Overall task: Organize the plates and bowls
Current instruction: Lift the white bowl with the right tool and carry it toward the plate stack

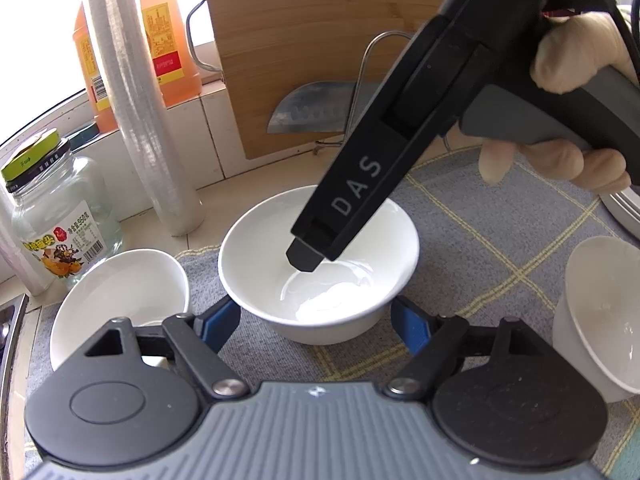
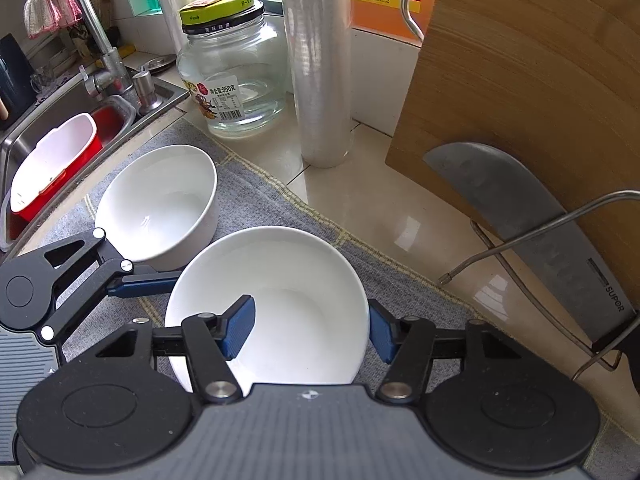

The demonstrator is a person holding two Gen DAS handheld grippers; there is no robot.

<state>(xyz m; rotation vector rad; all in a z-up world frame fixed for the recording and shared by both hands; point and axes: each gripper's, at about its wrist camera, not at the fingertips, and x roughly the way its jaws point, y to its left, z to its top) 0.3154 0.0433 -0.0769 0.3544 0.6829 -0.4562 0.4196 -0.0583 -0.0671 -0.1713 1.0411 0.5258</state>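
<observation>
A white bowl [image 1: 320,276] sits on the grey checked mat [image 1: 500,232]. My left gripper [image 1: 316,320] is open, its blue pads either side of this bowl's near wall, apart from it. My right gripper [image 2: 312,330] is open over the same bowl [image 2: 280,304]: its left pad is inside the bowl, its right pad outside the rim. The right gripper's finger [image 1: 320,240] shows in the left wrist view reaching down into the bowl. A second white bowl [image 1: 120,300] [image 2: 160,204] stands to the left. A third bowl [image 1: 600,320] is at the right.
A glass jar [image 2: 232,76], a roll of cling film [image 2: 320,80] and an oil bottle [image 1: 140,48] stand behind the mat. A wooden cutting board [image 2: 520,100] and a cleaver [image 2: 520,216] lean in a wire rack. The sink [image 2: 60,140] with a red tub lies left.
</observation>
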